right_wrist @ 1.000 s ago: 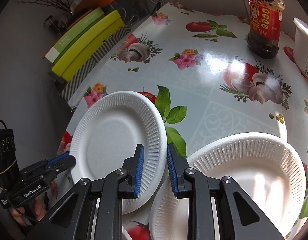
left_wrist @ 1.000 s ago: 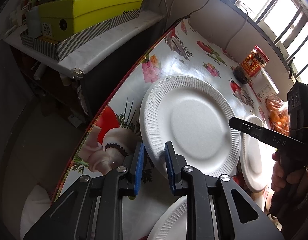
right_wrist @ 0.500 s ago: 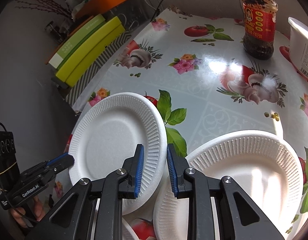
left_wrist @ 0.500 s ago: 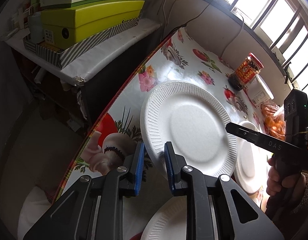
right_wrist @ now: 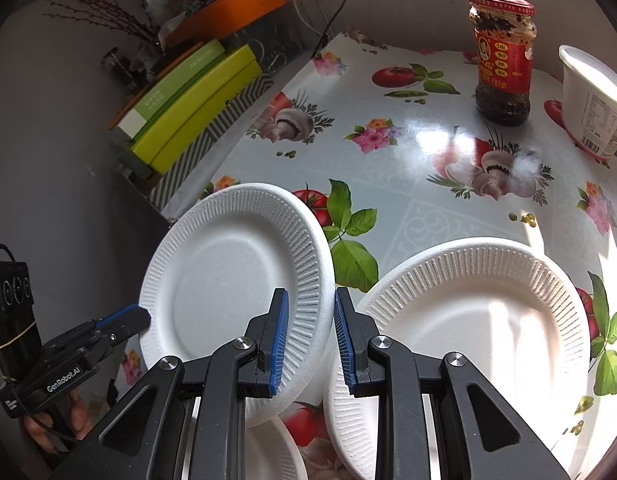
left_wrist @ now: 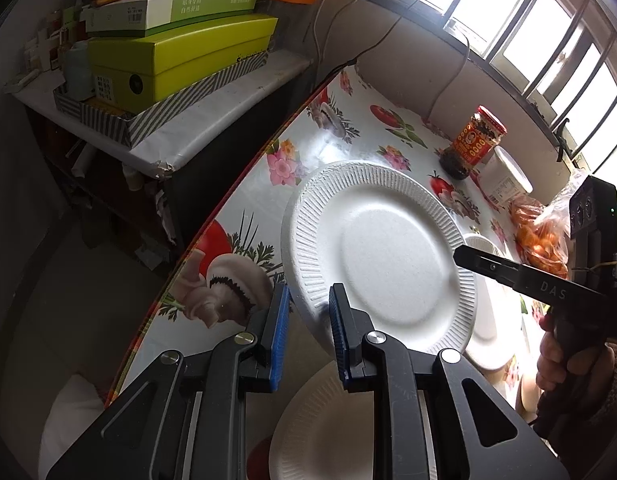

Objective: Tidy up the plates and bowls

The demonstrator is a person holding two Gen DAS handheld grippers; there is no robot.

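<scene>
Both grippers have hold of the same foam plate (left_wrist: 388, 256), one on each side of its rim; the left gripper (left_wrist: 308, 332) pinches the near-left edge, its blue pads narrow with the rim between them; the right gripper (right_wrist: 310, 336) does the same on the opposite edge, jaws narrow and clamped on the ribbed rim. The plate is tilted and off the table (right_wrist: 388, 152), sitting above the tablecloth's mushroom and tomato prints near the table's left side.

In the right wrist view a second plate (right_wrist: 468, 320) lies flat just right of the held one, its rim tucked under the right jaw; a third plate (left_wrist: 328, 432) peeks out below, partly hidden by the grippers, so how it sits is hard to tell.

Further back there's a red-label chili jar (right_wrist: 502, 60) standing upright; a white tub (right_wrist: 592, 108) is just beside it at the right edge. The left wrist view also catches a bag of orange stuff (left_wrist: 540, 236) behind the right gripper; contents too blurry to call. Off the table's left side, green boxes (left_wrist: 180, 60) are stacked on a shelf.
</scene>
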